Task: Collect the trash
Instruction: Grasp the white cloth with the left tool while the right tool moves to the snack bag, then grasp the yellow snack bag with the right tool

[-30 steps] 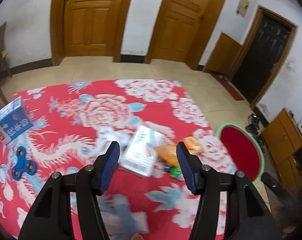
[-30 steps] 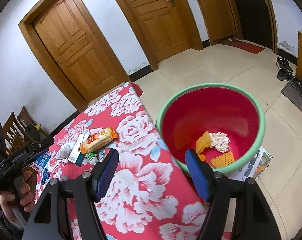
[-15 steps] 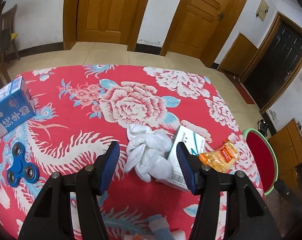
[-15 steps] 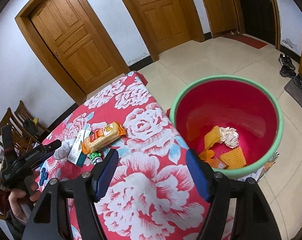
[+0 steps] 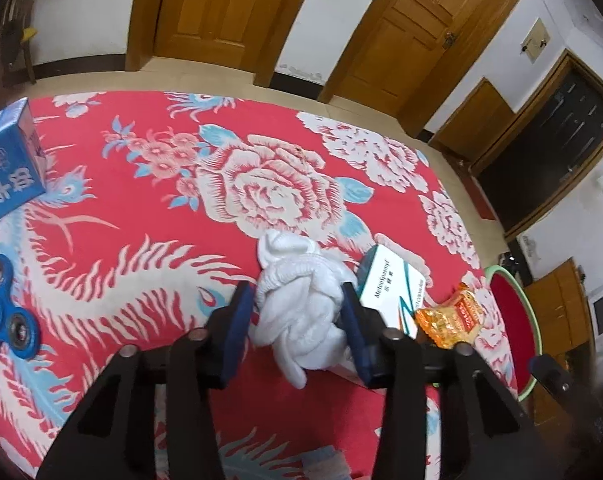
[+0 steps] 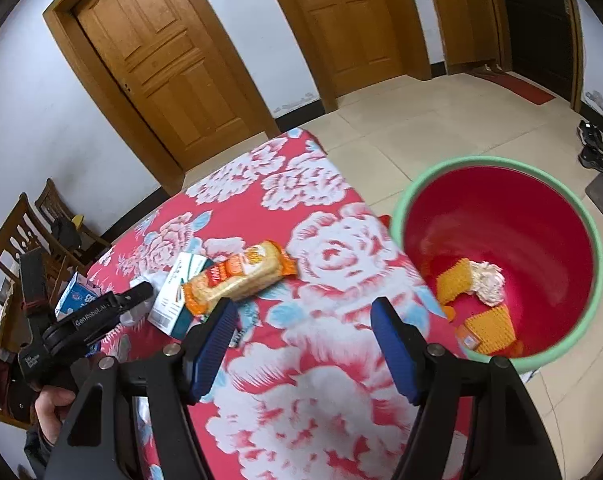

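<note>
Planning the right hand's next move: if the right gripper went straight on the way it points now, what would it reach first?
Probably the red flowered tablecloth between the open right gripper fingers; the orange snack pack lies just left of that line, the red bin to the right.

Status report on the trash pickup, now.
Left gripper closing around white tissue wad on the table. Right gripper open, empty, above the tablecloth. Bin beside table. Nothing blocking.

Even, soft indoor light; strong fisheye bending, dark corners (foreground slightly blurred).
</note>
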`<state>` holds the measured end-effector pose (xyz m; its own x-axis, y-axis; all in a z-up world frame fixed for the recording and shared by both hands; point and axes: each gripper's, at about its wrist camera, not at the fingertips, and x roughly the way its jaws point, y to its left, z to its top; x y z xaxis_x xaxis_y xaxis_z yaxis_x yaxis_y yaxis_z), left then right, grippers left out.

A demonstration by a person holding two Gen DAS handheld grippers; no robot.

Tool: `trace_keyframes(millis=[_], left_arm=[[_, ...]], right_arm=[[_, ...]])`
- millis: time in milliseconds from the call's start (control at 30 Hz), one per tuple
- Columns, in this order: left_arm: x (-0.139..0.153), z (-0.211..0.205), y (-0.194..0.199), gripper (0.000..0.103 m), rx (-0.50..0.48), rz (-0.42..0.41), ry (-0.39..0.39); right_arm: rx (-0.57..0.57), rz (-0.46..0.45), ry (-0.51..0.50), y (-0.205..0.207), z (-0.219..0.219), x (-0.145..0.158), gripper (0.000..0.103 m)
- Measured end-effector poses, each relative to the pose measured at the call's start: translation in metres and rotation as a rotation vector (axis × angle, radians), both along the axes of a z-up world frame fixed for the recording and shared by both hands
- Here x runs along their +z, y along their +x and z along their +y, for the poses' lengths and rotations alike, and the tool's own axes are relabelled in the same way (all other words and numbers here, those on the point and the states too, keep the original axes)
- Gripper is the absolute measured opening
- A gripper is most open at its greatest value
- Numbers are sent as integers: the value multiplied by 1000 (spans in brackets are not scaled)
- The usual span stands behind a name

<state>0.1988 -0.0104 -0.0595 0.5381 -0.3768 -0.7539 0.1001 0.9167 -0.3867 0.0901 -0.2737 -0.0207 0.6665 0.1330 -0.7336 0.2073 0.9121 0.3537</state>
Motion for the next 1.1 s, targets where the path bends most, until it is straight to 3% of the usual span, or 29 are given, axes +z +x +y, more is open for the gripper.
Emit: trace_keyframes(millis=[100,200,567,933,1033,1100], left_arm=[[2,1,-2,28,-2,-19,-8],[2,5,-3,25,0,-22,-32],[9,18,-8,24,25,-53,-49],[9,24,-8,24,41,-53,-65],[9,25,-9,24,42,-55,-67],[10,24,-10,24,38,-59,-68]], right_arm=[[23,12,10,11,10,-3,72],[42,35,30,22,18,-6,72],[46,75,64,66,43,-18,72],[18,106,33,93,57,-36,72],[22,103,23,92,58,-36,60],[29,99,23,92,57,-37,59]])
